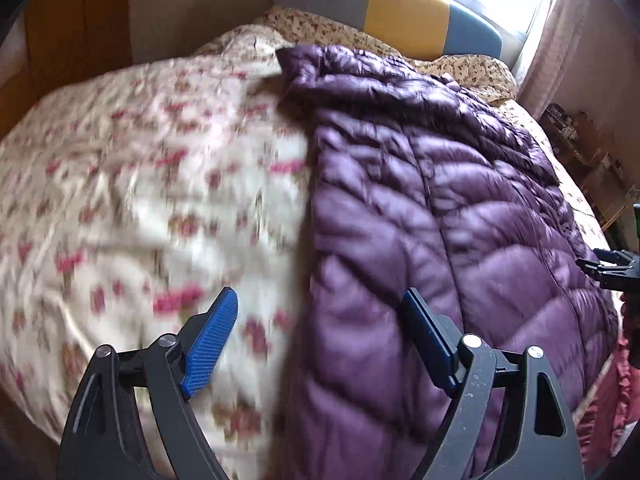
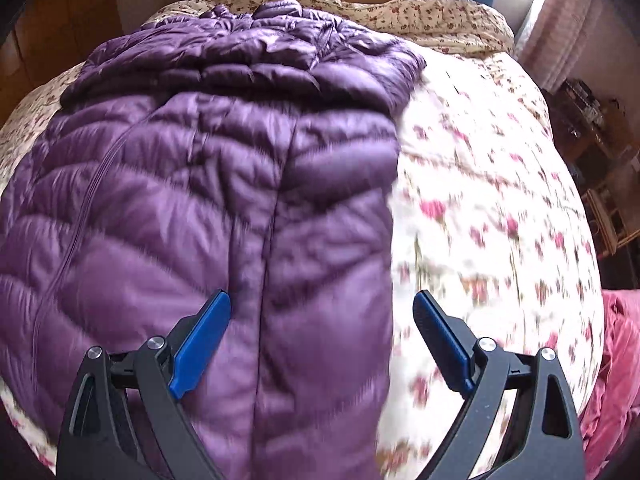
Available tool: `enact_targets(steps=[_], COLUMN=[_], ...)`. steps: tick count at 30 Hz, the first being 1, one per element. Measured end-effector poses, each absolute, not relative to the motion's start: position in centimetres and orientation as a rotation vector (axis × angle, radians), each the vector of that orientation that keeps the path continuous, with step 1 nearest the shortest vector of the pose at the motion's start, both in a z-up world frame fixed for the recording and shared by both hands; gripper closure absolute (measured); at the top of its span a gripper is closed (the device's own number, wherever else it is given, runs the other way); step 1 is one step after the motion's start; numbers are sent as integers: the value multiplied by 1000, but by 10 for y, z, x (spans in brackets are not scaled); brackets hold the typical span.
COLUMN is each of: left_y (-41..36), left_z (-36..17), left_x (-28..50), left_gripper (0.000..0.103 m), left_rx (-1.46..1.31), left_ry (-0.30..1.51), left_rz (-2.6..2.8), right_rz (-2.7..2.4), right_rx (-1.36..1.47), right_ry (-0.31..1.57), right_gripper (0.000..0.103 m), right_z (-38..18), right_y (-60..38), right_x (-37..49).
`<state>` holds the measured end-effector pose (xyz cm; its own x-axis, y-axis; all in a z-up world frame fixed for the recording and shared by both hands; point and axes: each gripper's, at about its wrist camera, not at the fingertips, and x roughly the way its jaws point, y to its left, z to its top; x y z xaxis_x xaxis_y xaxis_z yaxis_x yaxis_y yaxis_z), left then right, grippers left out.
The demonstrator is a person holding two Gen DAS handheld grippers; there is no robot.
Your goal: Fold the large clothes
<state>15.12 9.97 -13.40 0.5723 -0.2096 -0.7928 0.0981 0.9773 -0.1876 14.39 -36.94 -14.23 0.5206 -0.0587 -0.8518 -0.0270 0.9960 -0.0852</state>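
Observation:
A purple quilted down jacket [image 1: 440,200] [image 2: 180,200] lies spread flat on a bed, collar end toward the headboard. My left gripper [image 1: 320,298] hangs open over the jacket's left side edge: one blue pad [image 1: 208,344] is above the bedspread, the other above the purple fabric. My right gripper [image 2: 322,298] is open too and straddles the jacket's right side edge, its left pad [image 2: 200,348] over the jacket. Neither gripper holds anything. Both views are blurred.
The cream bedspread with pink flowers [image 1: 140,160] [image 2: 500,200] covers the bed. A grey, yellow and blue headboard [image 1: 400,20] stands under a bright window. Cluttered shelves [image 1: 580,140] are at the right, pink cloth [image 2: 616,360] at the near right corner, wooden furniture [image 1: 60,20] at the left.

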Motion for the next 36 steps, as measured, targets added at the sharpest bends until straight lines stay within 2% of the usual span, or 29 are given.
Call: enact_targets(steps=[3,5,7,8,9,10,12,13,15,18,21,36], left_y=[104,104,100,98,95,92,86,84,83,83,84,82], left_z=[-135,-134,-132,-132,-132,-132,-132,-132,-132,-130,-125,-76], left_x=[133,124,116,113,110,109,104,104,102,99,98,115], left_gripper=[25,29,33,34,43,49,60,63,76,87,93,99], left_rx=[-160,-179,-172,-173,-167,-152,-126,-128,-138,-147,-152,-228], left_ry=[931,929,928,928,930,931,922,922,917,907,897,822], left_rz=[-177,-178,-194,-206,-219,-226,-239,-243,-249,-260,-277,-402], right_rz=[-11,1,16,29,37,50,71,81,89,87,81,119], right_rx=[-64,-50,-53,-46,-44,-52,-87,-111,-185,-250,-284,-331], right_ry=[1038,1051,1057,1061,1063,1062,1063,1062,1055,1046,1033,870], right_gripper=[12,13,19,25,33,38,56,61,74,85,90,93], right_z=[-147,-149,-149,-149,-149,-148,-147,-146,-145,-144,-140,-77], right_y=[-367,-364,-360,-358,-356,-353,-343,-337,-324,-313,-309,-296], right_x=[125,114,110,105,103,102,98,96,92,90,86,101])
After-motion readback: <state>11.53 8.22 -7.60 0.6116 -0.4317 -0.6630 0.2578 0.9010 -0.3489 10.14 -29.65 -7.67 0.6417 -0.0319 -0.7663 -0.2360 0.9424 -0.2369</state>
